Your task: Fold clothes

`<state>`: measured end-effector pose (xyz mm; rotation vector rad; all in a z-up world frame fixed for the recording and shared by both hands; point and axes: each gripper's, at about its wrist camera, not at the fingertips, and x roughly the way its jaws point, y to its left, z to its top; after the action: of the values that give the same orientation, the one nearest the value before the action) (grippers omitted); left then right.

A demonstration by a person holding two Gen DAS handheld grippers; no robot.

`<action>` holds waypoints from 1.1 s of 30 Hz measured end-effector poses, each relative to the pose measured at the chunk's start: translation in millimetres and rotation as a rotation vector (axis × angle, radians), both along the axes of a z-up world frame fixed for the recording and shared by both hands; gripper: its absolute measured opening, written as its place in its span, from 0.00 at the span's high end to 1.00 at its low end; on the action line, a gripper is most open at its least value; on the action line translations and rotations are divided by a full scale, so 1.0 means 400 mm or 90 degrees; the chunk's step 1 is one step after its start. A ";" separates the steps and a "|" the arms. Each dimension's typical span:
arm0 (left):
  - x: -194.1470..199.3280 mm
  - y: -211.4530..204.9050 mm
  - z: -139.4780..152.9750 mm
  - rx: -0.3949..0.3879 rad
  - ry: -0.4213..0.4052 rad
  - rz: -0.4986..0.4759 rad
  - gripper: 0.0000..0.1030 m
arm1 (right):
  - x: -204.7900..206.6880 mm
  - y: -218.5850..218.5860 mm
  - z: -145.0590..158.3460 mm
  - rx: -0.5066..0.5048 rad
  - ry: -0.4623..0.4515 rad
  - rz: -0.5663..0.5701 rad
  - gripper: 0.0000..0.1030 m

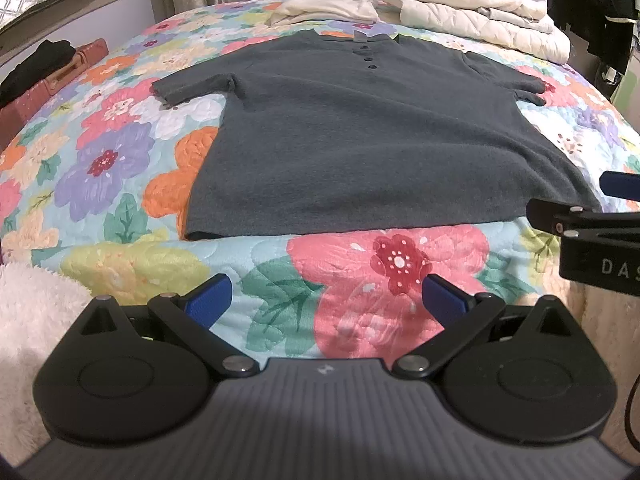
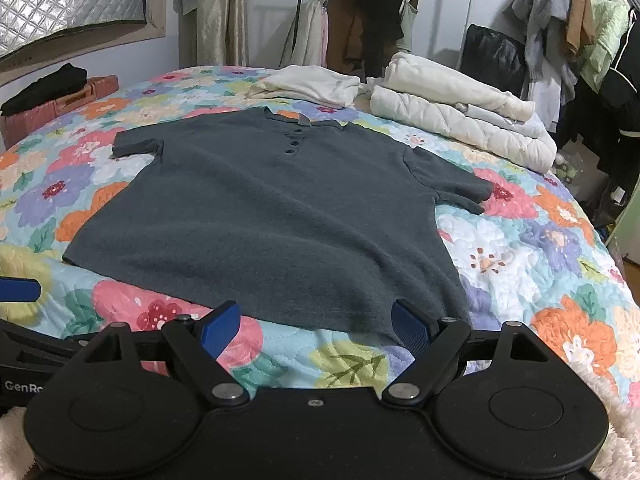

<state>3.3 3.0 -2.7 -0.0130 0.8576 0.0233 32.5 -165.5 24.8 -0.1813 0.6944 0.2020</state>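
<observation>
Blue pads are standing wide apart on both tools, so I'm reading the left gripper and the right gripper as spread and carrying nothing. I'm holding the left one short of the cloth, with only the floral quilt between its jaws. I'm keeping the right one closer in: the hem is lying just ahead of its jaws, and the hem's corner is sitting right at its right-hand pad, though I cannot tell whether they are touching.

Ahead of both sets of jaws the dark teal polo shirt is lying flat and face up, collar and buttons at the far end, sleeves spread to either side. I'm judging it to be a soft, light, fuzzy knit that is going to sag and drag on the quilt rather than slide stiffly, so I'm planning pinches at the edges: hem corners or shoulder seams, taking both layers together.

Beyond the collar, cream folded bedding is piled well clear of the jaws
</observation>
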 end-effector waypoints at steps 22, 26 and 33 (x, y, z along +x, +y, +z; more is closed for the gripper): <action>0.000 -0.004 -0.005 0.004 0.008 -0.003 0.00 | -0.003 0.000 0.006 -0.005 -0.015 -0.012 0.16; 0.000 -0.006 -0.006 0.006 0.009 -0.005 0.00 | -0.002 0.000 0.005 -0.005 -0.012 -0.012 0.16; 0.002 -0.004 -0.006 0.000 0.014 -0.007 0.00 | -0.002 0.007 0.002 -0.011 -0.010 -0.007 0.16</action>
<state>4.0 1.4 -5.1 -0.0078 0.8793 0.0137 31.7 -162.7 25.5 -0.1959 0.6814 0.1842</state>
